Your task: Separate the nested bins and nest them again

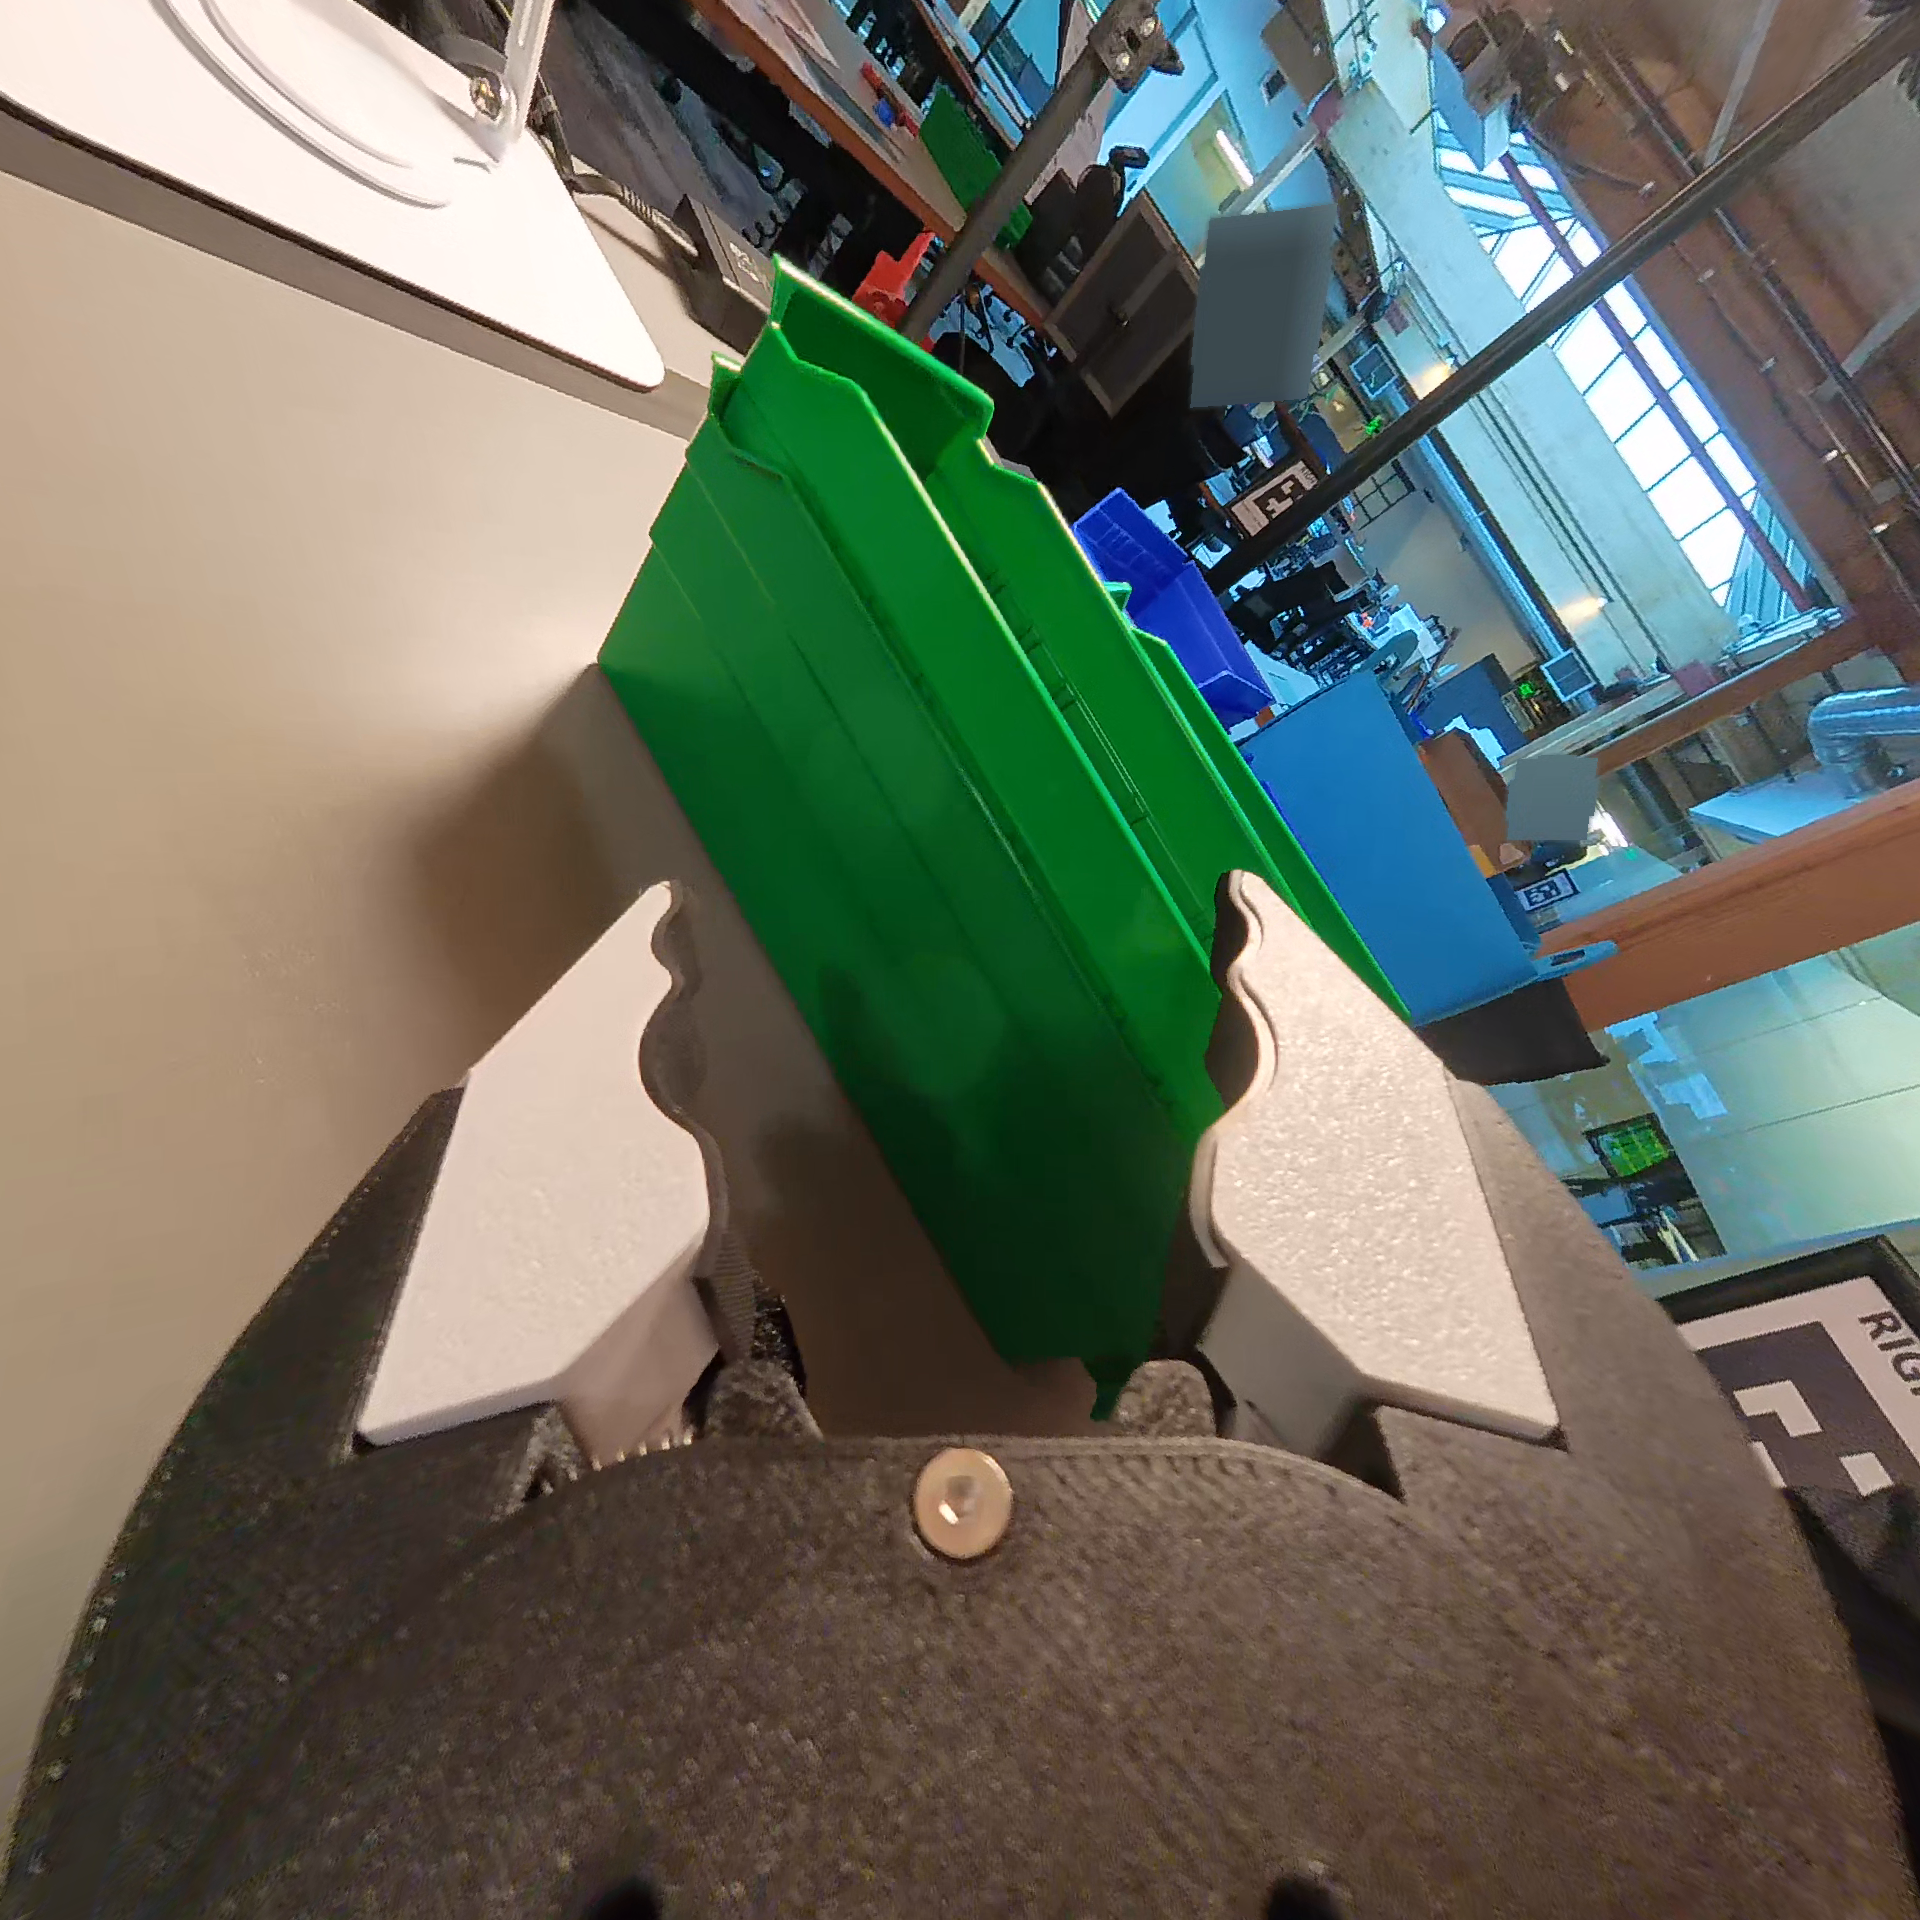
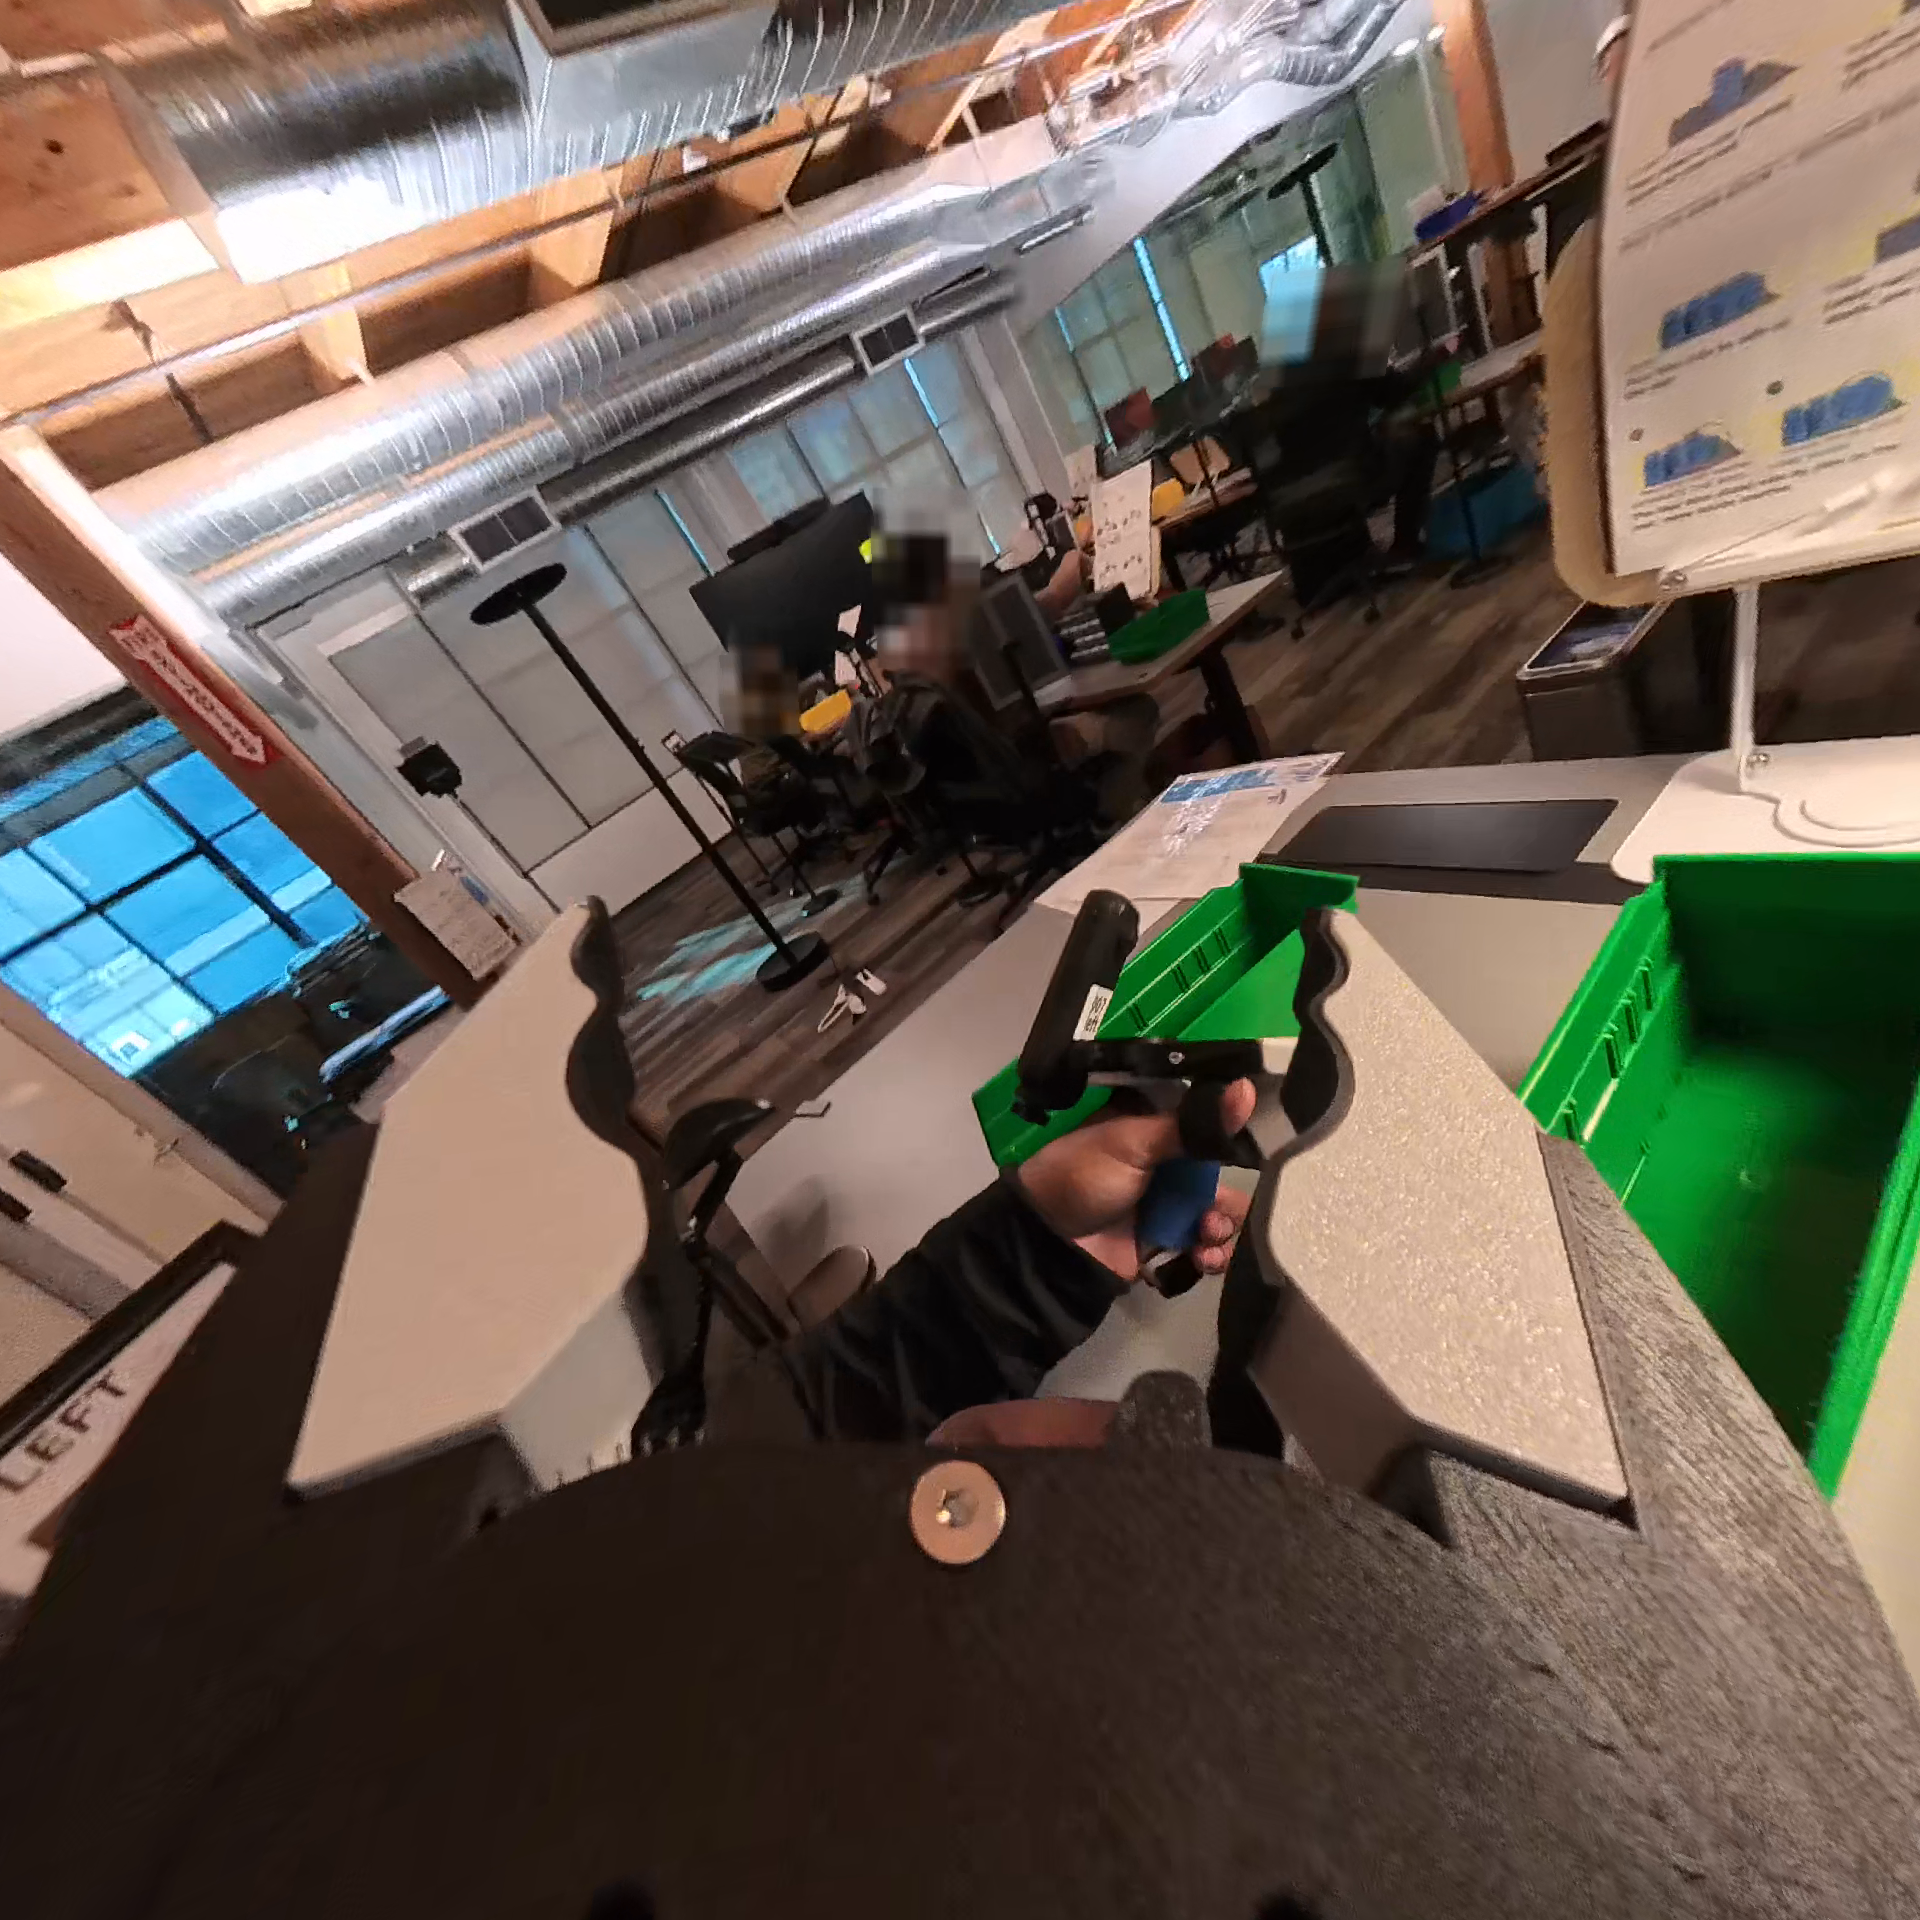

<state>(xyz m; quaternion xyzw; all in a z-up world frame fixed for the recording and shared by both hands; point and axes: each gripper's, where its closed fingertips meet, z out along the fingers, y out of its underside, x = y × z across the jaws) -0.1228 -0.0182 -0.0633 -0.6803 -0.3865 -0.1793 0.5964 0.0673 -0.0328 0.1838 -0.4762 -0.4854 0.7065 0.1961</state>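
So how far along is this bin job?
Separating looks done: one green plastic bin sits apart on the grey table, with nothing inside it. In hand: a second green plastic bin lies tilted between the left tool's open fingers, while the right tool is open and empty. Nesting them again is still left.

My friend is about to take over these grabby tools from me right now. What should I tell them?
Left gripper: open around the tilted green bin. One finger is at the bin's rim and there is a gap at the other, so it is not clamped.
Right gripper: wide open with nothing in it.
Bins: the second green bin is empty and sits on the table, just to the right of the right gripper.
Done: the two bins look separated.
Left: probably grip the tilted bin and nest it back into the other one.
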